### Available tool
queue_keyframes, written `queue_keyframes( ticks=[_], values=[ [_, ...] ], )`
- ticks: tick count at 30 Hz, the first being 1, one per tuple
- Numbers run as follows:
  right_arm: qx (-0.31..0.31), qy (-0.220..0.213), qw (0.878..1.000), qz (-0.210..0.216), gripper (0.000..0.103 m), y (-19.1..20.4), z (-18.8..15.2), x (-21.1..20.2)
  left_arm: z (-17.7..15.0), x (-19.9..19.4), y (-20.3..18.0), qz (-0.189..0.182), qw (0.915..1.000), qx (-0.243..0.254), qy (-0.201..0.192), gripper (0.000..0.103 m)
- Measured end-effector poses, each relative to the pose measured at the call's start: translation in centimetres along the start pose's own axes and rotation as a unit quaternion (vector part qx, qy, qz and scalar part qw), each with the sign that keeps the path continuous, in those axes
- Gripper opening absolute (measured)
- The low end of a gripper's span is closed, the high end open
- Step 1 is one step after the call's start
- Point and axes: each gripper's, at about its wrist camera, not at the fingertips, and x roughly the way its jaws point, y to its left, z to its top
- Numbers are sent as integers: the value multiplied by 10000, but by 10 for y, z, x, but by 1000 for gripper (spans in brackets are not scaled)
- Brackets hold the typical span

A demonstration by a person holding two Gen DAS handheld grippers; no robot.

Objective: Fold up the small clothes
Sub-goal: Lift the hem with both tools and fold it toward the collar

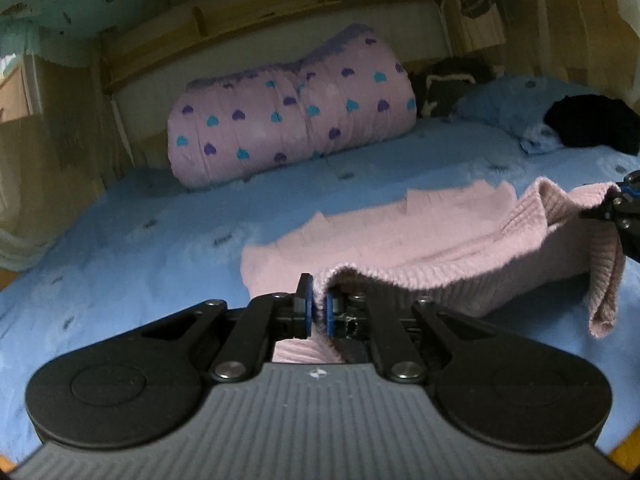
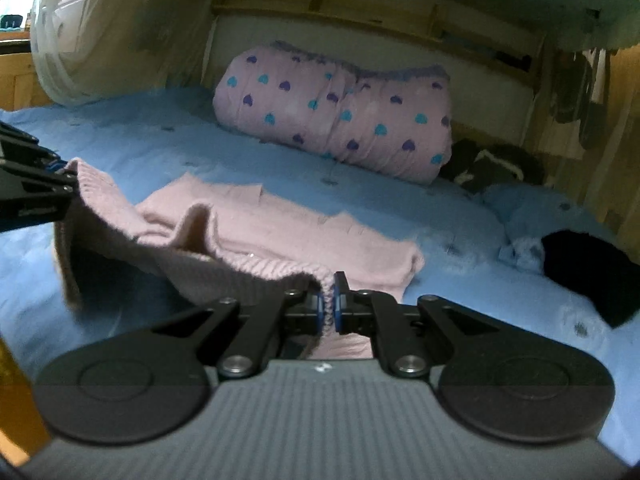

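A pink knit sweater (image 1: 400,240) lies on the blue bedsheet (image 1: 140,232), its far part flat on the bed while its near ribbed edge is lifted off the sheet and strung between the two grippers. The left gripper (image 1: 318,312) has its blue-padded fingers pinched tight on one end of that ribbed edge, the knit squeezed between them and spilling down behind. The right gripper (image 2: 328,306) is closed just the same on the other end, with a thin ridge of ribbing pressed between its pads. From the right wrist view the lifted edge sags in a loose loop between the two grips, and a flap of the sweater hangs down beside the left gripper at the frame's left side. Beyond the sweater, against the wooden headboard (image 2: 360,20), sits a rolled pink quilt (image 1: 292,112) printed with purple and teal hearts. Off to the right of it lie a blue pillow (image 1: 516,100) and a black garment (image 1: 596,124) resting on the sheet, well apart from the sweater.
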Motion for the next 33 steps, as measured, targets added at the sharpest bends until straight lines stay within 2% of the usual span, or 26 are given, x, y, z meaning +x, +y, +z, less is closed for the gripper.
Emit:
queue_keyframes(
  ticks=[9, 18, 26, 33],
  values=[
    [-421, -448, 9978, -231, 7, -9, 45, 30, 52, 33, 12, 234, 9990, 161, -357, 7],
    [-670, -767, 9936, -493, 7, -22, 85, 73, 104, 88, 22, 425, 9968, 281, -617, 7],
    [-734, -710, 9926, -661, 7, -30, 104, 131, 129, 171, 22, 451, 9976, 217, -484, 7],
    [-663, -321, 9951, -661, 7, -36, 93, 192, 117, 257, 14, 380, 9990, 234, -63, 7]
  ],
)
